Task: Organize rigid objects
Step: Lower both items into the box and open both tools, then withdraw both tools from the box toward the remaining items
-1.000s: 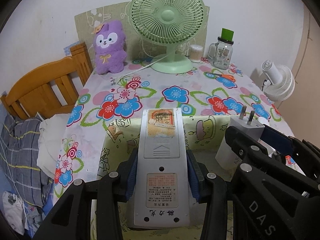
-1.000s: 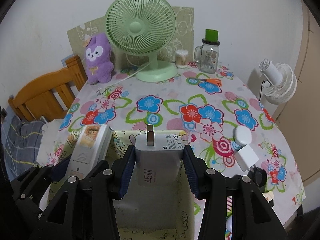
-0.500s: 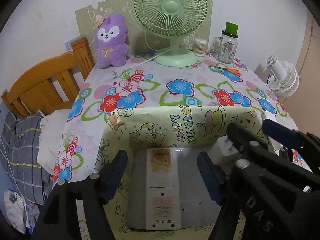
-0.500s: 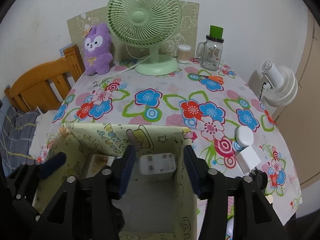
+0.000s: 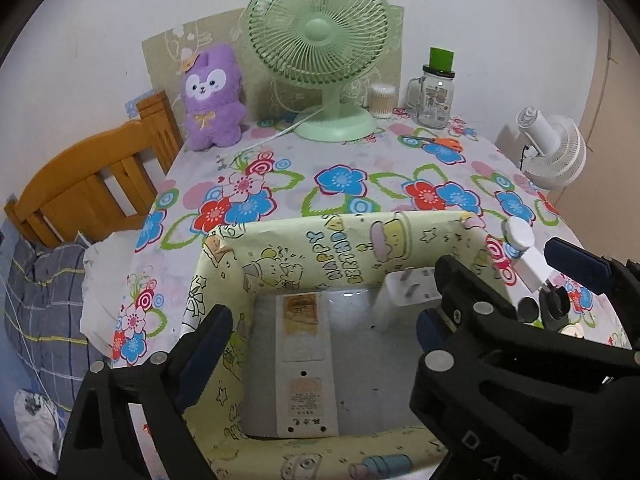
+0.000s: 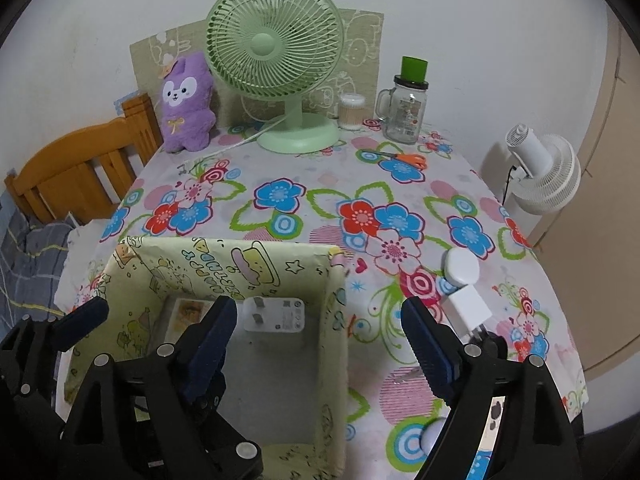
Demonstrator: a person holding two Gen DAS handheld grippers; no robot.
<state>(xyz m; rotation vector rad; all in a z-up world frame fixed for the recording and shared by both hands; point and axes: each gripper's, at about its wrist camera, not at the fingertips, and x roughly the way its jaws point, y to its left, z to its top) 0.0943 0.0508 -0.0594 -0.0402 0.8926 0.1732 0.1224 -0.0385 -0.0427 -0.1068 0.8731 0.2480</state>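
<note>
A box (image 5: 320,248) wrapped in pale green cartoon paper stands at the table's near edge. Flat on its floor lies a white remote (image 5: 306,364), back side up. A white charger (image 5: 408,292) with its prongs showing rests in the far right corner. My left gripper (image 5: 316,340) hovers over the remote with its jaws opening, and nothing touches the pads. My right gripper (image 6: 320,340) straddles the box's right wall (image 6: 336,320). Its jaws are also opening, and the charger (image 6: 274,314) lies free beyond them. The remote (image 6: 186,316) is partly hidden there.
Two small white plugs (image 6: 464,284) lie on the floral cloth right of the box. At the back stand a green fan (image 6: 276,52), a purple plush (image 6: 186,100), a glass jar (image 6: 406,112) and orange scissors (image 6: 404,158). A wooden bed frame (image 5: 92,184) is left, a white fan (image 6: 540,176) right.
Both grippers opened and let go. The remote, held upright before, now lies flat in the box, and the charger rests on the box floor.
</note>
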